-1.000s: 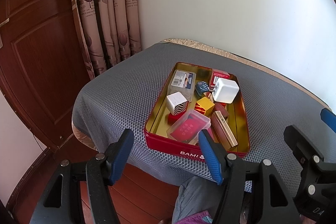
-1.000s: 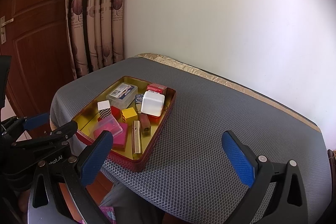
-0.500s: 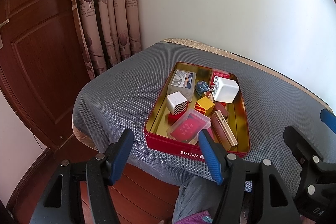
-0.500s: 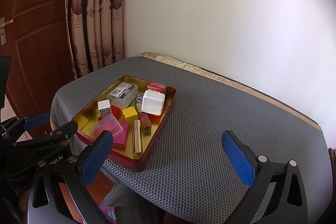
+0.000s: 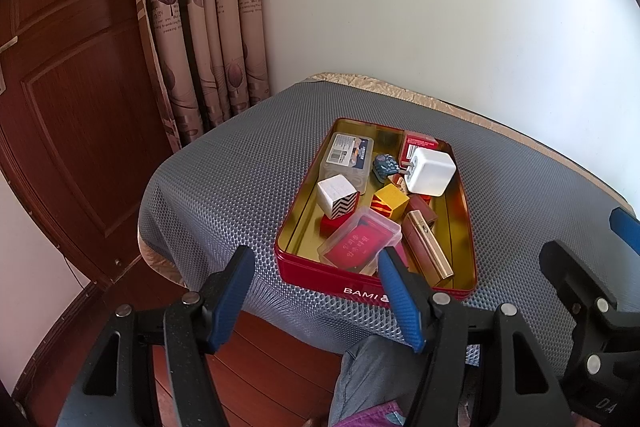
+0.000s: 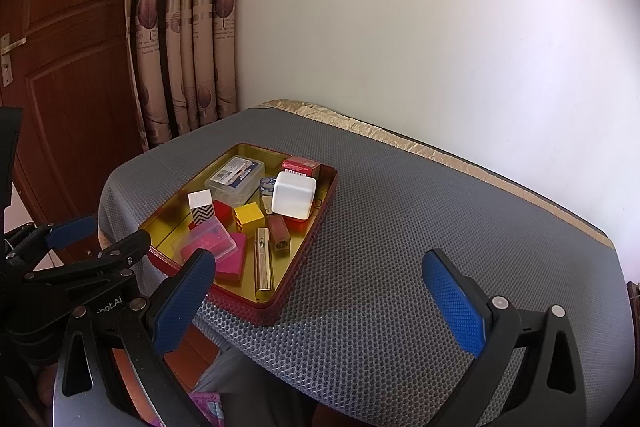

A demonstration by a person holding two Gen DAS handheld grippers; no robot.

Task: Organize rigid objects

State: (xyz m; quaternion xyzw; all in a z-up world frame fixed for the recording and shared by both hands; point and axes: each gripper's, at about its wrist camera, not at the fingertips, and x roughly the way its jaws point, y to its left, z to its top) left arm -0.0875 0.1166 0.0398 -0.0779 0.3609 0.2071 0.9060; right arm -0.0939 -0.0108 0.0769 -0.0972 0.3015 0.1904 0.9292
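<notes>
From my left wrist view, my left tongs (image 5: 316, 301) stand wide apart and hold nothing, at the near edge of the counter (image 5: 240, 179) with its grey mesh cover. Just ahead of them, a little to the right, sits the red tin (image 5: 320, 277) with a golden inside. In it, nearest to my tongs, a clear case with a red card (image 5: 360, 241) lies beside a gold lighter (image 5: 430, 249). Further in are a white block with a zigzag pattern (image 5: 337, 195) and a yellow block (image 5: 390, 201). At the far end are a clear plastic box (image 5: 347, 159), a white charger (image 5: 431, 171) and a small red box (image 5: 416, 144).

From my right wrist view, my right tongs (image 6: 320, 303) are also wide and empty, above a bare part of the counter. The tin is ahead to the left of them, just beside the left blue finger (image 6: 182, 301). The same things lie inside it, with a pink flat piece (image 6: 234, 261) under the clear case.
</notes>
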